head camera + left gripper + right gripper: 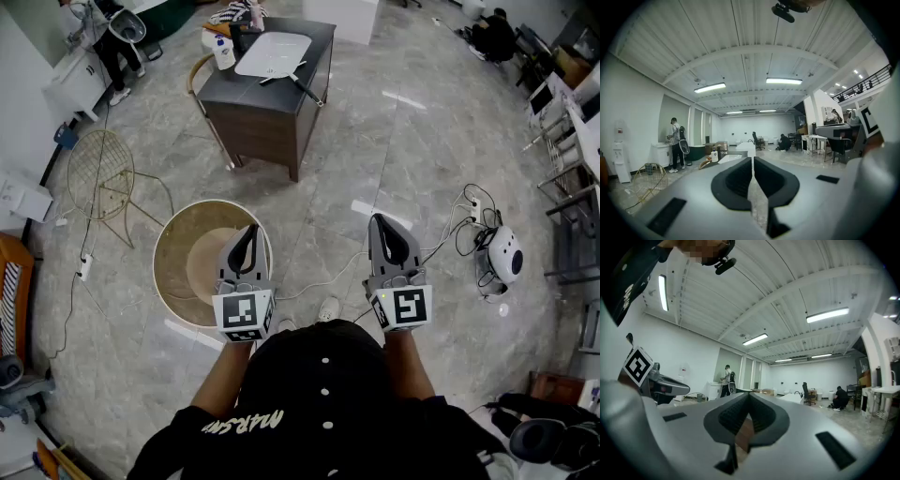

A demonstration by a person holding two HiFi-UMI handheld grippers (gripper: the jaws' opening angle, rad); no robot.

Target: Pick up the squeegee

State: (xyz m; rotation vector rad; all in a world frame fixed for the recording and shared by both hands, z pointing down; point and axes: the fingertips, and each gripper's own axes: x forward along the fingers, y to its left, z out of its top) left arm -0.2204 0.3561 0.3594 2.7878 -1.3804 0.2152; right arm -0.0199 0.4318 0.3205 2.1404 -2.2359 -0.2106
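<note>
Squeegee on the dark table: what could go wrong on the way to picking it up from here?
1. A white cable lies on the floor near the feet, toward the table: a trip is possible.
2. The left claw and the right claw are both shut; one must open before grasping.
3. The squeegee lies near the table's edge, beside a white tray; a nudge might push it off.

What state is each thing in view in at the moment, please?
Left hand-held gripper: shut, nothing between its jaws.
Right hand-held gripper: shut, nothing between its jaws.
Squeegee: lying flat on the dark table, untouched.
Bottle: standing upright on that table.
Wire chair: standing upright on the floor.
</note>
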